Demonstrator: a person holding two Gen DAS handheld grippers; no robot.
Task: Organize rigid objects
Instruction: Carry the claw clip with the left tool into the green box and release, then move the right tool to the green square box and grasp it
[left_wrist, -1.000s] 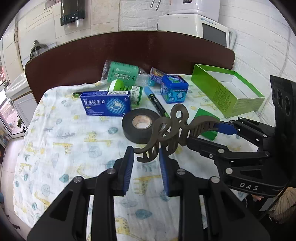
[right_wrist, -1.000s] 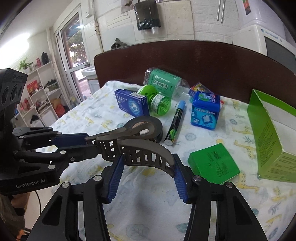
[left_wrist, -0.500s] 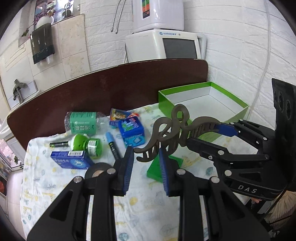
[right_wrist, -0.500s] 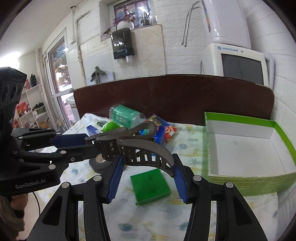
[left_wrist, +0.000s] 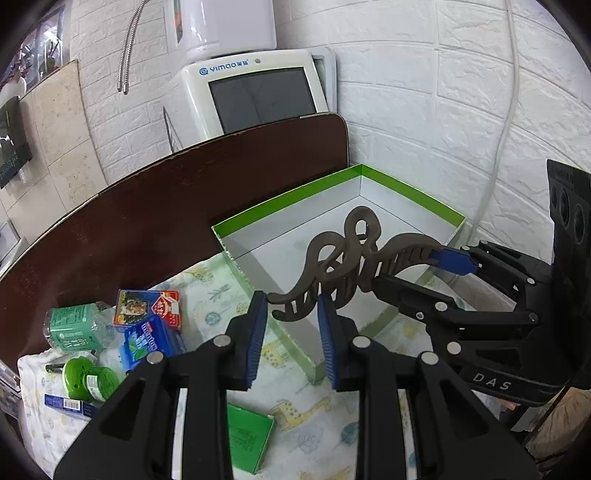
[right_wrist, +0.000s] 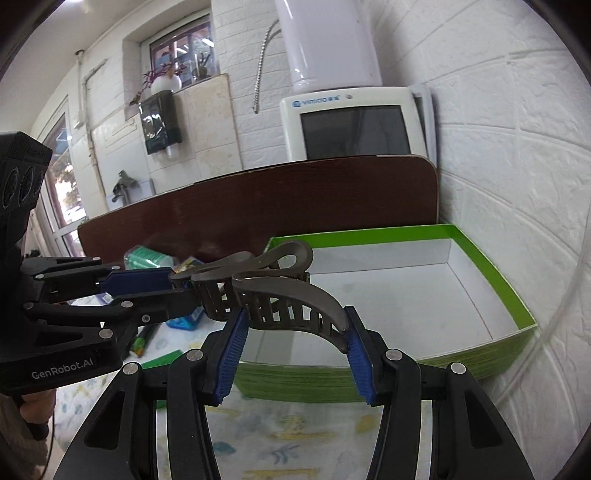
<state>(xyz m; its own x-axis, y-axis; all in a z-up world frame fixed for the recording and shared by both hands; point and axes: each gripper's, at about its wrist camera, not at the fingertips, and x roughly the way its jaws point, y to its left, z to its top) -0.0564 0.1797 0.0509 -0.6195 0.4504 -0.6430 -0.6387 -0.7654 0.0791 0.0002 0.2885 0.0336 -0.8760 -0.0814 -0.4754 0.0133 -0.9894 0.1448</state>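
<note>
The green box (left_wrist: 413, 195) is open on top with a bare white floor, so a gripper can pass down into it freely. The wall (left_wrist: 461, 110) stands close behind and to the right of the box, and the brown board (left_wrist: 184, 192) just to its left. Further left, packets and a bottle (left_wrist: 70, 328) crowd the cloth (left_wrist: 314, 435).
</note>
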